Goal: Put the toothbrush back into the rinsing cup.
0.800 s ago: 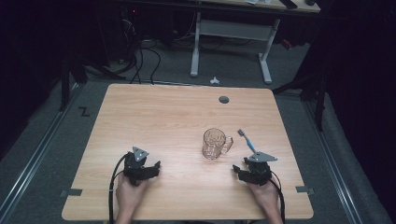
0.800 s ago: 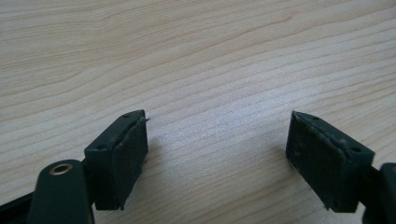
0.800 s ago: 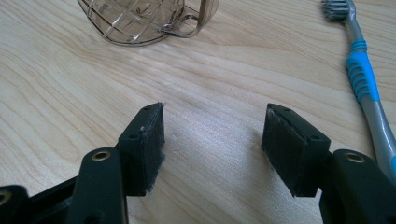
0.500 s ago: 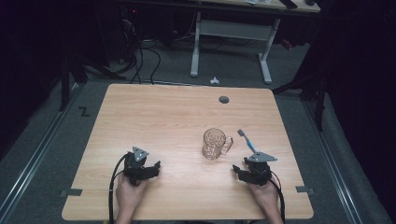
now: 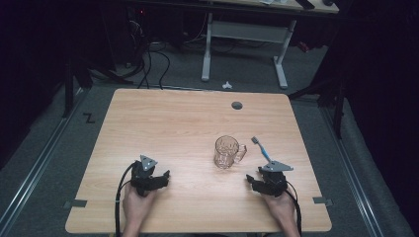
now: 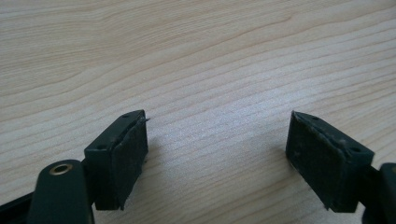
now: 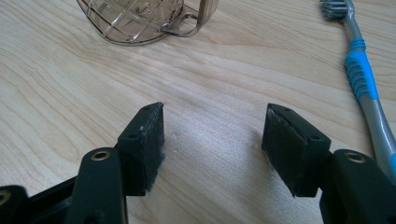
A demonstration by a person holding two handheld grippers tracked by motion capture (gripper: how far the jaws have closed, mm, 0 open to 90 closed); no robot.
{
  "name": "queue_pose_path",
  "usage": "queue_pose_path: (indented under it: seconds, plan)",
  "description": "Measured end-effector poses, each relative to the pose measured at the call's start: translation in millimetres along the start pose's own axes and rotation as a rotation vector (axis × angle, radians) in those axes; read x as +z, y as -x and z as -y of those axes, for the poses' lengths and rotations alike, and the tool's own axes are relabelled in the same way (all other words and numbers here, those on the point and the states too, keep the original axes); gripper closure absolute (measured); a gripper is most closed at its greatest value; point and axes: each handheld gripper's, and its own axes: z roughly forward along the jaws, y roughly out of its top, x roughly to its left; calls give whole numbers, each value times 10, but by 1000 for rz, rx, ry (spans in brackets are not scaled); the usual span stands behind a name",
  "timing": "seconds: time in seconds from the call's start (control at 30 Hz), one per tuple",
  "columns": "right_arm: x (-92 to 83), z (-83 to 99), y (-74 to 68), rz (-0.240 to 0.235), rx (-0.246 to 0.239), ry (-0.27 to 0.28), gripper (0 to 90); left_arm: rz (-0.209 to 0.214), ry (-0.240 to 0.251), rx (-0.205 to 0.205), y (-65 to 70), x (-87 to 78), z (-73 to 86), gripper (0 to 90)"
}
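Observation:
A clear glass mug (image 5: 226,152) with a cut pattern and a handle stands right of the table's middle; its base shows at the top of the right gripper view as the mug (image 7: 140,21). A blue and grey toothbrush (image 5: 260,149) lies just right of it, bristles away from me, seen close up as the toothbrush (image 7: 364,79). My right gripper (image 5: 253,180) rests on the wood just in front of both, open and empty (image 7: 212,135). My left gripper (image 5: 164,177) sits at the front left, jaws wide apart over bare wood (image 6: 217,154).
The wooden table (image 5: 173,123) has a round cable hole (image 5: 237,105) near its far edge. Beyond it stand a white desk frame (image 5: 244,34) and cables (image 5: 148,59) on the grey floor. A small white object (image 5: 227,85) lies on the floor behind the table.

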Motion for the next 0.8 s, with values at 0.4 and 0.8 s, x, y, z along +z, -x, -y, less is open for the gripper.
queue_pose_path:
  seconds: [0.4, 0.8]
  plan:
    - [-36, 33, -16, 3, -5, 5, 426, -1, 0, 0, 1, 0, 0, 214]
    - [-90, 73, 2, -6, 19, 14, 501, -1, 0, 0, 1, 0, -1, 215]
